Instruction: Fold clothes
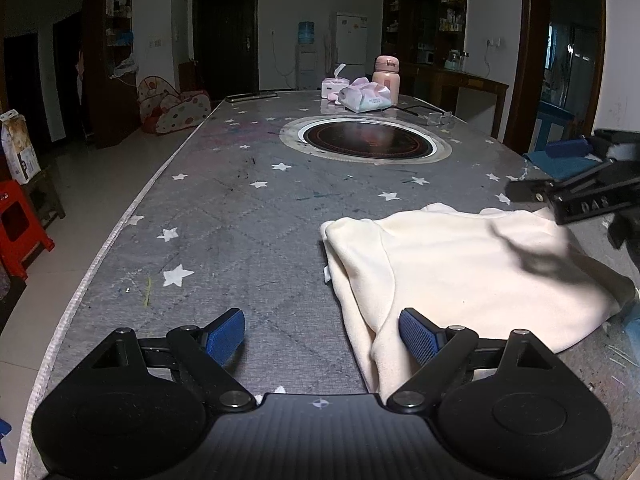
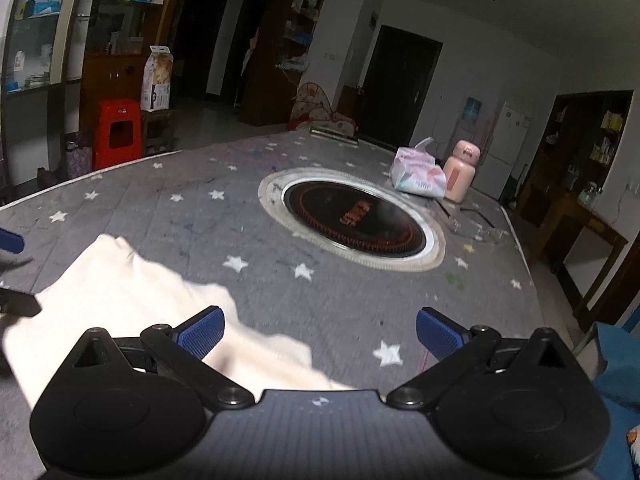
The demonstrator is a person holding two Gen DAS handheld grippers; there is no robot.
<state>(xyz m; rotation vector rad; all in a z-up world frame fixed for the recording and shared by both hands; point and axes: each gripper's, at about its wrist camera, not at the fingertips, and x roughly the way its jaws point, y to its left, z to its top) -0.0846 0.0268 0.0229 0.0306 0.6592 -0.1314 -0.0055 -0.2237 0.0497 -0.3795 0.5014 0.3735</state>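
A cream garment (image 1: 472, 276) lies folded on the grey star-patterned table (image 1: 248, 216), to the right in the left wrist view. My left gripper (image 1: 322, 334) hovers open over the garment's near left edge; its right pad (image 1: 418, 336) is above the cloth, its left pad above bare table. Nothing is pinched. In the right wrist view the same garment (image 2: 132, 304) lies at lower left. My right gripper (image 2: 320, 334) stands open over its right edge, with the left pad (image 2: 202, 338) above the cloth. The right gripper's black body (image 1: 592, 192) shows at the far right of the left wrist view.
A round black cooktop (image 1: 368, 144) is set into the table's middle. Tissue packs (image 1: 364, 96) and a pink flask (image 1: 386, 76) stand at the far end. A red stool (image 2: 118, 130) and shelves stand off the table's left side. A blue seat (image 2: 616, 364) is at right.
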